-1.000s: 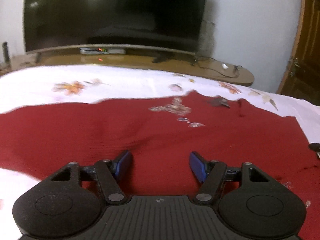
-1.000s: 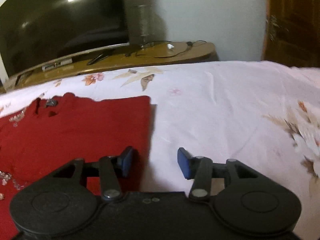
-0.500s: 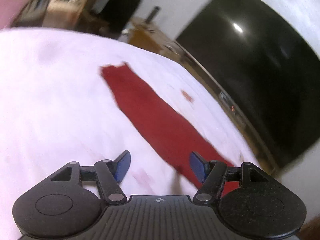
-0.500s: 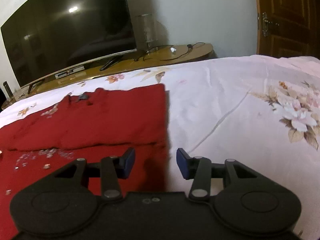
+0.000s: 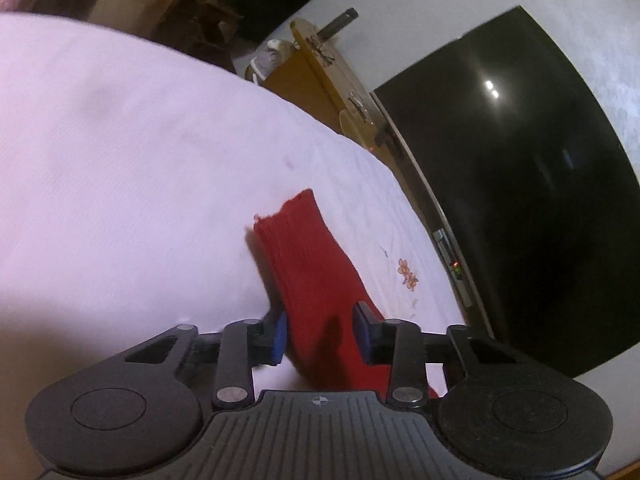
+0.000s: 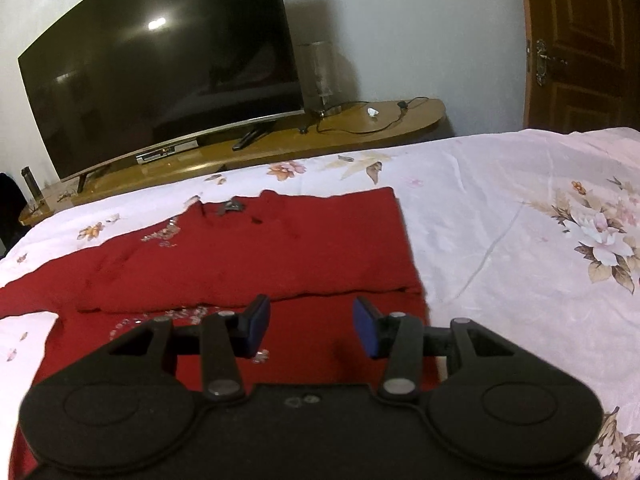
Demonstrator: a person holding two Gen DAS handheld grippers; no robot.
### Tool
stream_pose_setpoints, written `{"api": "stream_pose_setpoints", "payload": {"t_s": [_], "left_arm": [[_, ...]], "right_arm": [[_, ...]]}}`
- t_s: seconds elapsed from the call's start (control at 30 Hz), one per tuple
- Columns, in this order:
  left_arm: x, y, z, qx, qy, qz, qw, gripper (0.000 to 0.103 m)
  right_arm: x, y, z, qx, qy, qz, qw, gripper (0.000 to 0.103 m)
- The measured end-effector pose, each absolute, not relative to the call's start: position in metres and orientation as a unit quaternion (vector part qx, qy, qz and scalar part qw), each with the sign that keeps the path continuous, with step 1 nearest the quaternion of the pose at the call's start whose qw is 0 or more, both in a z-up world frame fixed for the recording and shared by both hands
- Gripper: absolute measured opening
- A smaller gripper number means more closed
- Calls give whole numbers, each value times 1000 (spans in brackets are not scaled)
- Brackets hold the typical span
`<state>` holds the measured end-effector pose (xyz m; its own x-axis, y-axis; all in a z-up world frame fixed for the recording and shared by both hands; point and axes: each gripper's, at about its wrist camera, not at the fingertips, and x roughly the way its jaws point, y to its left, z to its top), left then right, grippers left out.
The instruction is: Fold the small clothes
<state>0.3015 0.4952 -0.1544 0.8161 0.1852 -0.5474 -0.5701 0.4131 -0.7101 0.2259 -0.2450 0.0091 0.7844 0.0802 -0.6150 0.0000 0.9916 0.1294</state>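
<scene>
A small red garment (image 6: 248, 256) with sequin decoration lies on the white floral bedsheet (image 6: 520, 232), its right part folded over. My right gripper (image 6: 308, 330) is open and empty just above the garment's near right part. In the left wrist view one red sleeve (image 5: 308, 256) stretches away over the sheet. My left gripper (image 5: 320, 338) is open and straddles the sleeve, one blue pad (image 5: 280, 338) at its left edge and the other at its right.
A large curved TV (image 6: 160, 84) stands on a long wooden console (image 6: 320, 140) beyond the bed. A wooden door (image 6: 580, 40) is at the far right. Dark furniture and clutter (image 5: 224, 12) sit past the bed's left side.
My left gripper swung left from the garment's body to the sleeve and moved in along it. My right gripper pulled back and rose a little; the fold now shows.
</scene>
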Motion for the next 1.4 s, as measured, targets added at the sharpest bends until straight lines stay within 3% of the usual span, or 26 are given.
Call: {"api": "stream_pose_setpoints", "payload": {"t_s": [0.03,0.13,0.33,0.5,0.9,1.2,1.27,1.3,1.4], "left_arm": [[301,500,-153,-480,206,241,818,7],[303,513,-154,-480,205,238,819,5],[313,468,-109,-408,184,164,879,5],[347,385,-82,-371,199,64,905,5],[426,157,-90,-248,294,-79,920,5],[422,37,-112,-169,357,-99,913,5],[411,20,-105,-122,344,-96,926,30],[406,17,-100,-121,336,-115,927,54],[380,25,-78,-98,299,-109,943,57]], "right_arm": [[226,-242,11,60,327,22,943,45],[225,-234,15,60,324,24,944,45],[223,-228,18,67,317,24,946,45],[223,-231,12,82,323,17,943,46],[206,-255,15,91,314,3,945,46],[200,-294,7,136,323,-19,936,47],[204,-296,4,148,329,-15,933,47],[208,-297,3,156,330,-12,931,48],[221,-295,-1,187,333,5,924,49]]}}
